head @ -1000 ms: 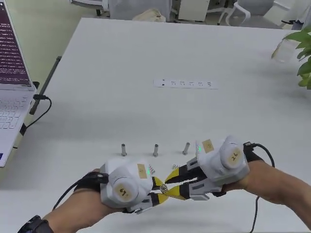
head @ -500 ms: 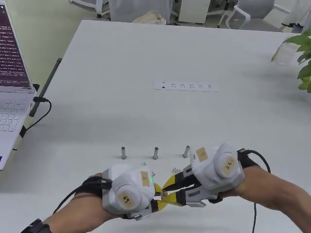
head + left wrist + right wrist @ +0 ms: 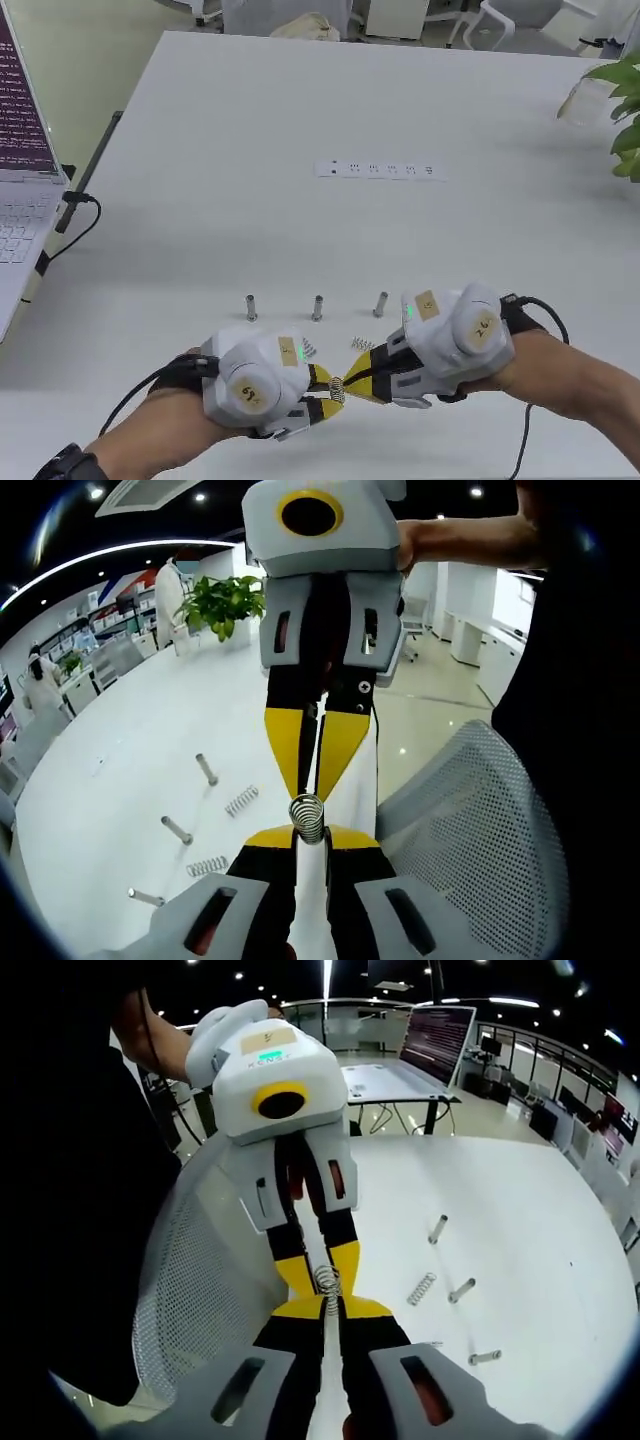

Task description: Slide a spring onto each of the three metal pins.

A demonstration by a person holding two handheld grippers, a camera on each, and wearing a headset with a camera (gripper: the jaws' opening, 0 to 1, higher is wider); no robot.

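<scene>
Near table (image 3: pixel 300 120) edge, in front of the 3 pins (image 3: pixel 317 307): your L gripper (image 3: pixel 305 832) clenched on spring (image 3: pixel 308 818). R gripper (image 3: pixel 329 1304) jaws pinched at it too, actual grip unclear. Spring mostly hidden btwn tips.

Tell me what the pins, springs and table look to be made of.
The pins look like metal: dull grey, with a bright glint down the side. The springs are thin coiled wire, silvery, probably steel. The table has a smooth, matte white top, perhaps laminate; the look leaves that open.
</scene>
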